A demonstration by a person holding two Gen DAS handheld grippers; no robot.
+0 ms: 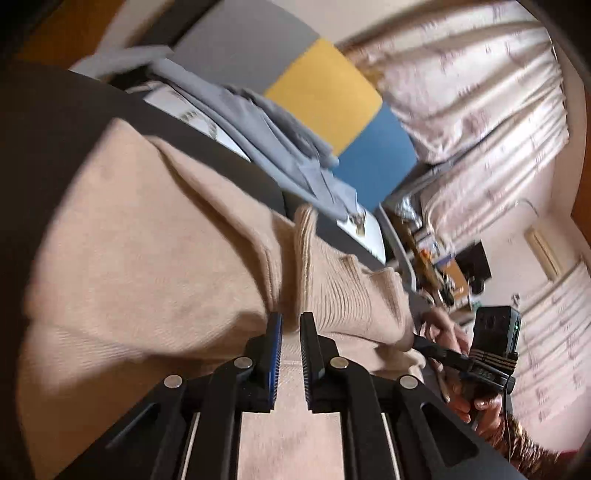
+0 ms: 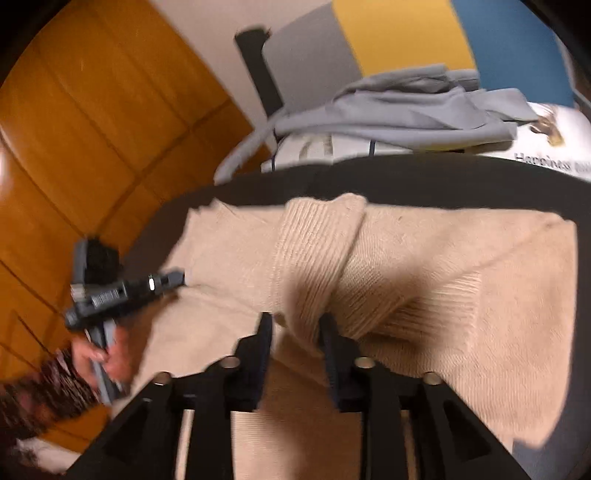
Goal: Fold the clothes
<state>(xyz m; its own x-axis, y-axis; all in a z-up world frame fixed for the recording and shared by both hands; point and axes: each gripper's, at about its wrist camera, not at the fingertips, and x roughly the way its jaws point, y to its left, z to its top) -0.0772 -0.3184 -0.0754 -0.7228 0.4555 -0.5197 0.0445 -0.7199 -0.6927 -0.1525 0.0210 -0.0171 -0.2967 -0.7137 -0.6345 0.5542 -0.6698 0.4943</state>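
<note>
A beige knit sweater [image 1: 147,229] lies spread on a dark table [image 1: 221,155], its ribbed cuffs bunched near the middle; it also shows in the right wrist view [image 2: 461,266]. My left gripper [image 1: 291,321] hovers just over the sweater's near part, its jaws a narrow gap apart with nothing between them. My right gripper [image 2: 295,325] has its jaws apart around a ribbed sleeve fold [image 2: 317,251], which lies between them. The right gripper shows in the left view [image 1: 424,341] at the sweater's right edge; the left gripper shows in the right view [image 2: 177,278] at its left edge.
A grey garment [image 2: 406,107] lies heaped on a white printed cushion [image 2: 554,144] beyond the table's far edge. A grey, yellow and blue panel [image 2: 399,33] stands behind it. Wooden floor [image 2: 92,129] lies left; curtains [image 1: 480,92] and a cluttered desk [image 1: 436,258] right.
</note>
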